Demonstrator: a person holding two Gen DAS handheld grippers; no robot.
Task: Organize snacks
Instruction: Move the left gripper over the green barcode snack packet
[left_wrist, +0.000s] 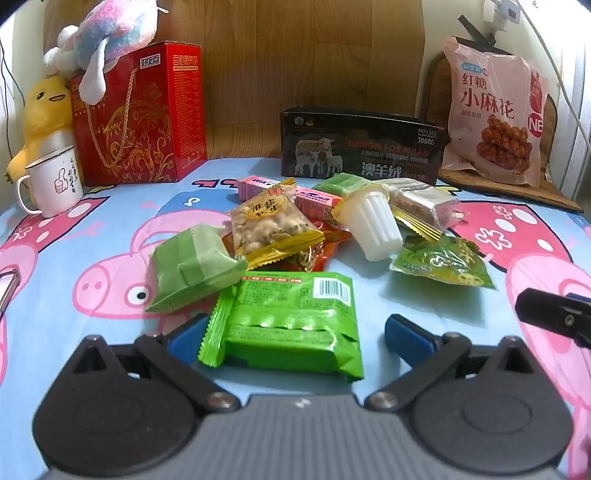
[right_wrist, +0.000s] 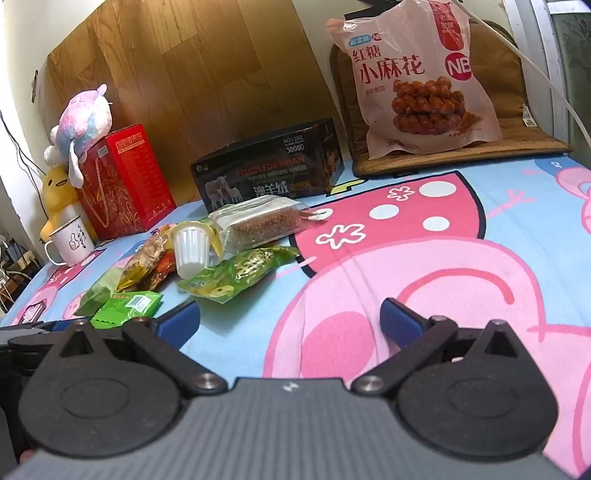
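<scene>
left gripper (left_wrist: 295, 328) is gaping fully over the green packet (left_wrist: 291, 317), not gripping it. right gripper (right_wrist: 290, 321) is hovering wide open, empty, right of the snack pile (right_wrist: 207, 251).

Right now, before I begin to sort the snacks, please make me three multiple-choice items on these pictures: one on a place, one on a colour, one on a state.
1. Where does the pastel plush toy sit?
A. on the red box
B. inside the black box
C. on the big pink bag

2. What colour is the packet with the barcode between the fingers of the left hand-held gripper?
A. pink
B. green
C. white

3. How is the right hand-held gripper?
A. shut on the mug
B. shut on the jelly cup
C. open, holding nothing

Answers:
1 A: the toy rests on the red box's top.
2 B: its wrapper is bright green.
3 C: its blue fingers stand wide apart over bare cloth.
</scene>
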